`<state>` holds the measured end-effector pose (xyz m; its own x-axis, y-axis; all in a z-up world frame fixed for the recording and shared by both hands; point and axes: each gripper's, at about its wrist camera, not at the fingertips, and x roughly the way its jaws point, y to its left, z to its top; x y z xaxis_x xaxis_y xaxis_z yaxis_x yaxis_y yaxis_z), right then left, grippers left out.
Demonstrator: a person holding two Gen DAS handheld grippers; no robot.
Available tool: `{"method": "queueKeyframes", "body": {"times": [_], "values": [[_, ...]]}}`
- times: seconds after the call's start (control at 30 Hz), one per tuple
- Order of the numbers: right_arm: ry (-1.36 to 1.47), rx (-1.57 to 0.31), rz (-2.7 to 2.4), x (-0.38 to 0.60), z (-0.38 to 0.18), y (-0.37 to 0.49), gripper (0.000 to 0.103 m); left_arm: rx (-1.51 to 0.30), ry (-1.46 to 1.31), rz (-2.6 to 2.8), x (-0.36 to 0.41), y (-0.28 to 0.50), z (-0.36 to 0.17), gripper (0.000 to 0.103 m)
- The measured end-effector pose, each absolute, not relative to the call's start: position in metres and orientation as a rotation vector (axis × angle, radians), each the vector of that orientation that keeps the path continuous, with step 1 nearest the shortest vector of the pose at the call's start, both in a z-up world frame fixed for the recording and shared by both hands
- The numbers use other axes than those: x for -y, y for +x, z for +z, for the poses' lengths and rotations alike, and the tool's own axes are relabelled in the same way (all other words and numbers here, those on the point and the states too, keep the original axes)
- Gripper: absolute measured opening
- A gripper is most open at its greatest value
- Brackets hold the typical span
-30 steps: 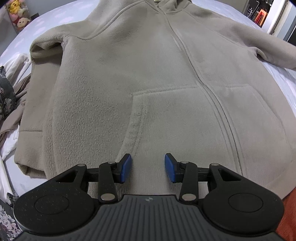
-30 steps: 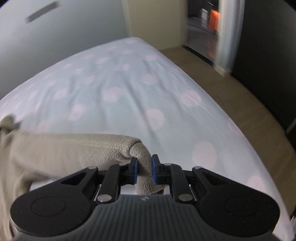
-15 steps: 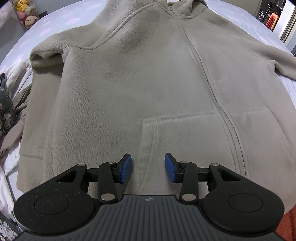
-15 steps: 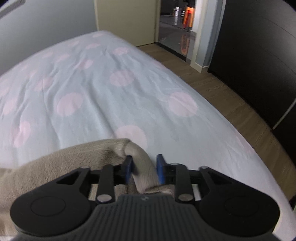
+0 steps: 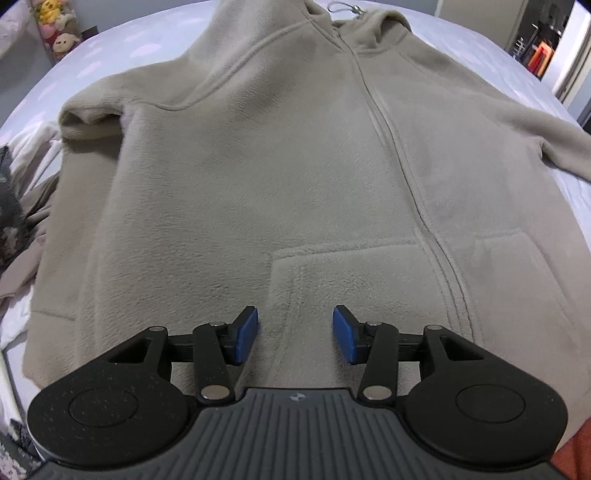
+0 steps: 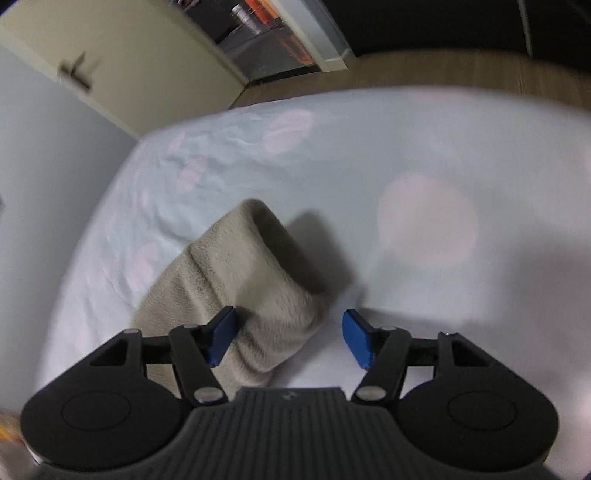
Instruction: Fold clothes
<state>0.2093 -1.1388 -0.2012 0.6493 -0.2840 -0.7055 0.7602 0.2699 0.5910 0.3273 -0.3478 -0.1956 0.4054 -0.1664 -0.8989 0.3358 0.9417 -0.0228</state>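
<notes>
the hoodie [image 5: 295, 177] is lying front up, zipped, spread flat across the bed [image 5: 517, 88], hood end away from me and hem nearest my left tongs. its sleeve [image 6: 243, 288] is resting on the dotted sheet [image 6: 424, 166], cuff end pointing away from my right tongs. i'm hovering the left tongs [image 5: 294, 334] over the pocket [image 5: 354, 280] near the hem; their jaws have just been opening a little and are standing spread with nothing pinched. my right tongs [image 6: 289, 341] have just been opening; the sleeve is sitting between the spread jaws, against the left pad, clear of the right one. stuffed toys [image 5: 59, 26] are sitting at the far left corner.
</notes>
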Motion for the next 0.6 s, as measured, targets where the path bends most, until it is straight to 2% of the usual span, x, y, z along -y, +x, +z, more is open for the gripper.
{"method": "queueKeyframes", "body": {"times": [0.03,0.07,0.17,0.33,0.43,0.53,0.6], "values": [[1.067,-0.514,-0.751,1.135,-0.198,0.21,0.043,-1.106,0.168,-0.314,0.346,0.326,-0.192,0.043],[1.05,-0.507,-0.755,1.131,-0.195,0.212,0.026,-1.1,0.168,-0.313,0.345,0.325,-0.188,0.043],[0.92,-0.536,-0.779,1.117,-0.166,0.218,0.021,-1.072,0.173,-0.317,0.345,0.323,-0.176,0.043],[0.766,-0.598,-0.8,1.105,-0.117,0.205,0.02,-1.036,0.154,-0.324,0.349,0.323,-0.167,0.043],[0.765,-0.687,-0.83,1.108,-0.142,0.189,0.02,-1.035,0.158,-0.337,0.352,0.317,-0.167,0.043],[0.788,-0.662,-0.828,1.104,-0.174,0.176,0.021,-1.035,0.166,-0.345,0.348,0.319,-0.162,0.043],[0.787,-0.661,-0.858,1.099,-0.18,0.174,0.033,-1.024,0.16,-0.342,0.339,0.323,-0.151,0.043]]}}
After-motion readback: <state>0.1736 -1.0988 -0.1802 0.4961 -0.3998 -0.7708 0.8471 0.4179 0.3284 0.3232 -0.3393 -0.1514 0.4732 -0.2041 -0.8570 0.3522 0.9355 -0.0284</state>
